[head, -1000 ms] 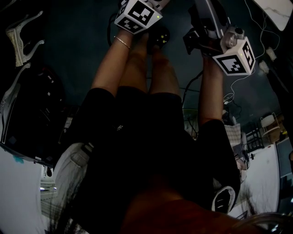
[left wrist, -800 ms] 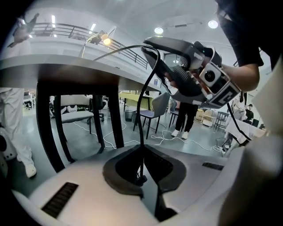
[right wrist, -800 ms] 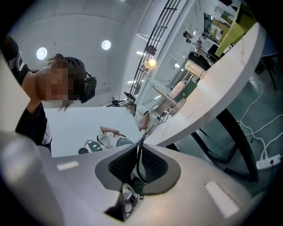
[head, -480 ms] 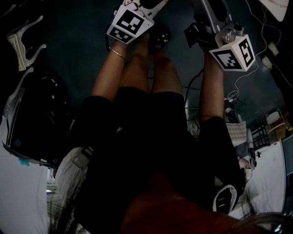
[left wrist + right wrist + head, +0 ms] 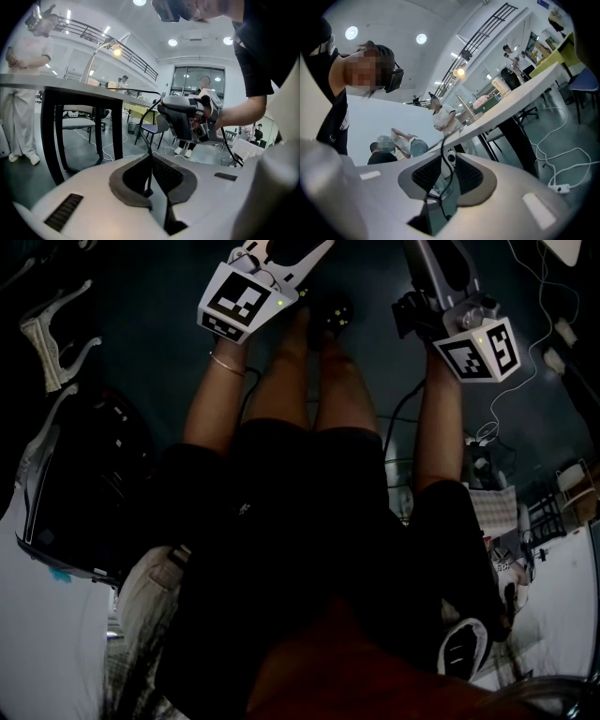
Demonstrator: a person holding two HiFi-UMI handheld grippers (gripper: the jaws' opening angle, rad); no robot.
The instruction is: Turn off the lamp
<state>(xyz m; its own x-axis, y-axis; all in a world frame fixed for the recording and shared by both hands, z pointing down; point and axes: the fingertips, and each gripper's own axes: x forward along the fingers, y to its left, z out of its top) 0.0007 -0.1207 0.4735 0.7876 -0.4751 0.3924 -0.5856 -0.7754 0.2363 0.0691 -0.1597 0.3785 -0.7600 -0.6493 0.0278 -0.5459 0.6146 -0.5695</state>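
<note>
At one o'clock, right gripper [image 5: 447, 163] has just been opening, cord [image 5: 452, 178] loose between its jaws; left gripper [image 5: 150, 161] clamps cord; lamp [image 5: 116, 50] glows, so task judged unfinished.

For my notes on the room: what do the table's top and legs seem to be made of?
Table top: probably laminated board, smooth white with a thin flat edge. Legs: likely painted metal, even black, straight square bars; the look leaves it open.

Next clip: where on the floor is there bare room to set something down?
Bare: the dark floor between the left claw and the white frame at the head view's left edge. Crowded: the right edge, where white cables and a plug lie. The left claw pinches a black cable.
</note>
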